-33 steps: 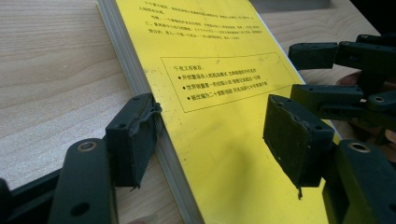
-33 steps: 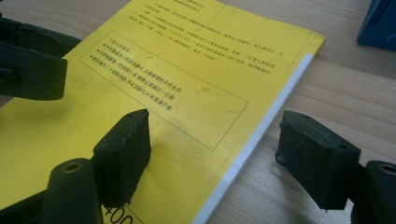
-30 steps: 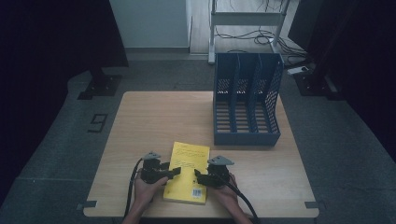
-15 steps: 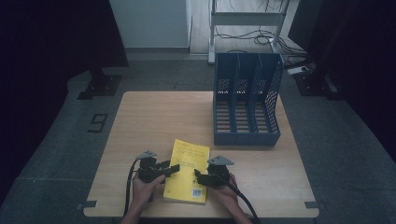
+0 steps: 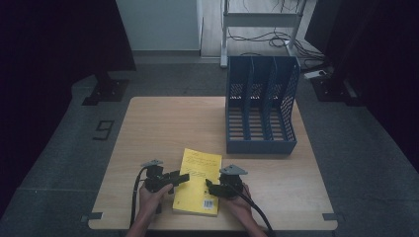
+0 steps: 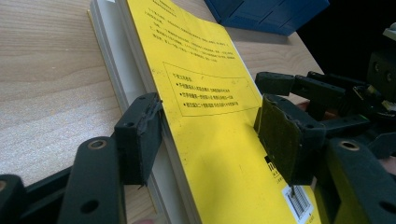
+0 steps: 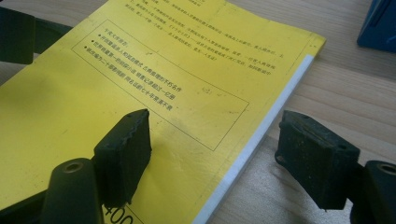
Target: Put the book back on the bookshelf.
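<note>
A thick yellow book lies flat near the table's front edge, its barcode corner toward the person. My left gripper straddles its left edge. In the left gripper view one pad sits against the white page edge and the other hovers over the yellow cover. These jaws have just been opening, with the book's edge between them. My right gripper stands open at the book's right edge. In the right gripper view one jaw is over the cover and the other above the bare wood.
A blue three-slot file holder stands at the table's back right, its slots open toward the front. The wooden table has free room at left and centre. Cables trail from both grippers over the front edge.
The left gripper has tilted a little at the book's left edge. The book and the right gripper keep their places.
</note>
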A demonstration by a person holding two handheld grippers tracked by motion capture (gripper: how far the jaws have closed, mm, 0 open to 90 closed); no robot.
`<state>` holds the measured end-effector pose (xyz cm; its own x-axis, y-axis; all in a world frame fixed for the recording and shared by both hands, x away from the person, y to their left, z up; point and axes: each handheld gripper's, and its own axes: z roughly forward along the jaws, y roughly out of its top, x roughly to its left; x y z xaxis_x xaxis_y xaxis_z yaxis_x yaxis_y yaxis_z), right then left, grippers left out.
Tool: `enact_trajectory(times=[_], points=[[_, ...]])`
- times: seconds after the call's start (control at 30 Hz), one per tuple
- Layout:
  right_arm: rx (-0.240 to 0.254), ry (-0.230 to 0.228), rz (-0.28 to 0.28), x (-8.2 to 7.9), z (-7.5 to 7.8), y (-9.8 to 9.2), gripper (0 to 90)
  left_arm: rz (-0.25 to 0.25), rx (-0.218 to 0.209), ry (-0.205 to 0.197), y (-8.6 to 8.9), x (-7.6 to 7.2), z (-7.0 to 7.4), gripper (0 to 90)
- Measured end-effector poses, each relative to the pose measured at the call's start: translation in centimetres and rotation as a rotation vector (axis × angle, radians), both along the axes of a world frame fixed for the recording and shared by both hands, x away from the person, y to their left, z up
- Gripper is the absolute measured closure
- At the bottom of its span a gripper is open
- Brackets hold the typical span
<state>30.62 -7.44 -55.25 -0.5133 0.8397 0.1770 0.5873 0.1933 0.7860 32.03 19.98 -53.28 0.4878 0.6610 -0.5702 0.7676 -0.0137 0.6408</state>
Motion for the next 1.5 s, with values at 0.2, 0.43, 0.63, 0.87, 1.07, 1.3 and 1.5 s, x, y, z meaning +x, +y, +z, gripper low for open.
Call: enact_trajectory(times=[0.2, 0.43, 0.63, 0.87, 1.07, 1.3, 1.5], points=[[0.000, 0.000, -0.001, 0.0, 0.0, 0.0, 24.9, -0.009, -0.051, 0.033, 0.3, 0.3, -0.3, 38.6], [0.000, 0.000, -0.001, 0.0, 0.0, 0.0, 24.9, -0.012, -0.008, 0.042, 0.2, 0.4, -0.4, 38.2], [0.000, 0.000, 0.000, 0.0, 0.0, 0.0, 24.9, -0.025, -0.071, 0.083, 0.6, 0.7, -0.5, 37.6], [0.000, 0.001, -0.001, 0.0, 0.0, 0.0, 24.8, -0.019, -0.037, 0.098, 0.4, 0.7, -0.7, 37.6], [-0.003, -0.002, -0.002, 0.0, 0.0, 0.0, 24.8, -0.012, 0.008, 0.099, 0.1, 0.6, -0.6, 37.4], [-0.003, -0.002, -0.004, 0.0, 0.0, 0.1, 24.7, -0.008, -0.010, 0.094, 0.1, 0.7, -0.4, 36.7], [-0.002, -0.002, -0.003, 0.0, 0.0, 0.0, 24.7, -0.023, -0.033, 0.042, -0.3, 0.2, 0.7, 37.7]])
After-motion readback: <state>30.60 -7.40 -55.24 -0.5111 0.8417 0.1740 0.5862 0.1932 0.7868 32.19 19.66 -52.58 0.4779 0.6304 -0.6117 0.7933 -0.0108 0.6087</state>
